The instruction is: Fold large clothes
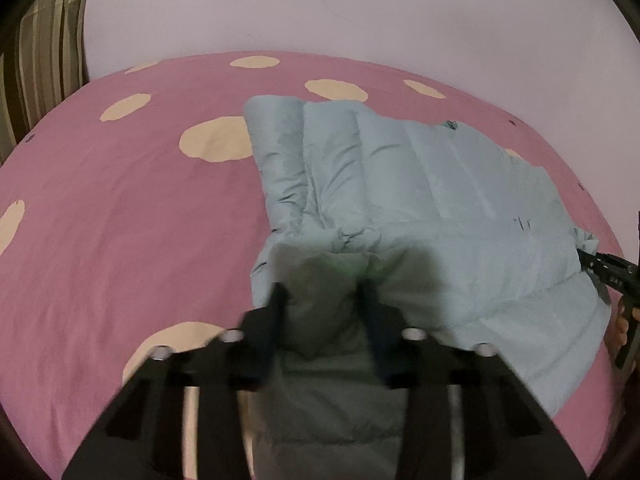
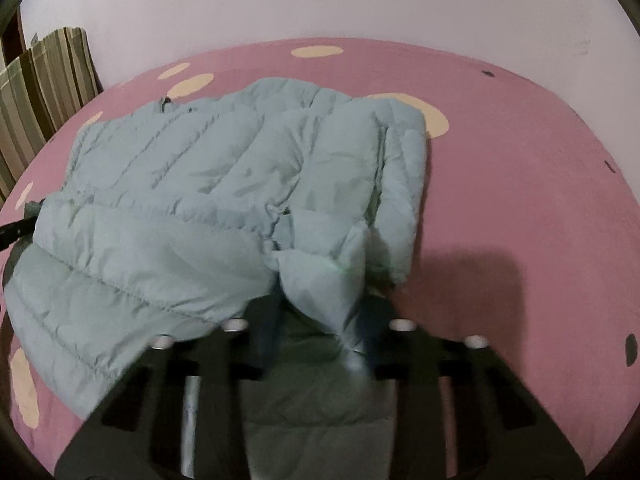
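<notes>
Plain pale wall behind, faintly scuffed. Bed spread with pink sheet, dotted with large cream spots and a few small dark marks. Striped cushion, green and brown, propped at far left against wall. Dim, soft indoor light, casting a dark shadow on sheet.

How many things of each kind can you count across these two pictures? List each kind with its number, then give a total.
Puffy light blue jacket: 1
Pink spotted bed sheet: 1
Striped cushion: 1
Hand-held tools: 2, the left tool and the right tool
Total: 5
</notes>
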